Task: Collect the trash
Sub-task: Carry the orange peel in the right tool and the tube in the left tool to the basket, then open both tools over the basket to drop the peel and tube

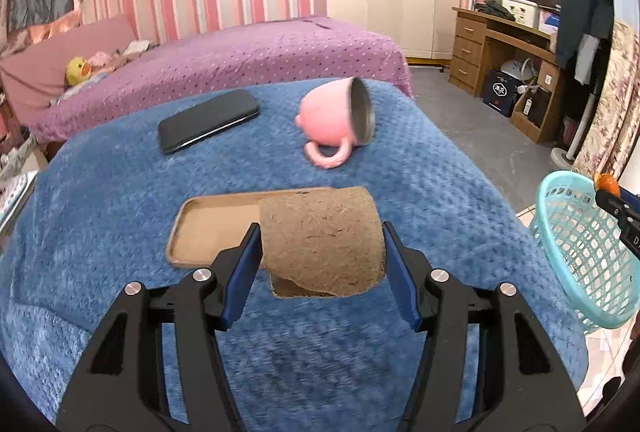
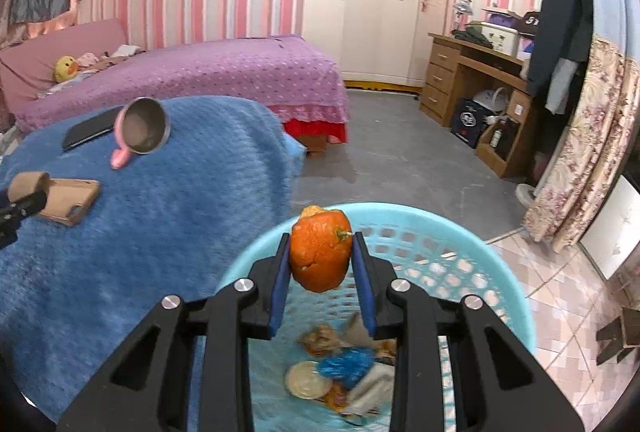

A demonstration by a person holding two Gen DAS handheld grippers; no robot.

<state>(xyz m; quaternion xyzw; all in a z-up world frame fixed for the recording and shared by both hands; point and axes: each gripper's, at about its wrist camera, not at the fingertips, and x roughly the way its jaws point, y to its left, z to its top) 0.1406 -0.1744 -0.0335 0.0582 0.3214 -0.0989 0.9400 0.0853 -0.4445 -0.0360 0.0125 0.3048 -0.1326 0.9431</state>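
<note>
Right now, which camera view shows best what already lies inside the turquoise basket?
The right wrist view: it looks down into the turquoise basket, showing scraps, a blue crumpled piece and a round lid on the bottom. The left wrist view shows only the basket's outer mesh wall and rim at the right edge; its contents are hidden.

No text is legible in either view.

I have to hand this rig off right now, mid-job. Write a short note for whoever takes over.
Left gripper: shut on a brown cardboard tube, above the blue blanket.
Right gripper: shut on an orange peel, above the turquoise basket.
Done: some trash already lies in the basket.
Left: drop the peel in, bring the tube over. The flat brown tray may be trash too. The pink mug and phone probably stay.
</note>
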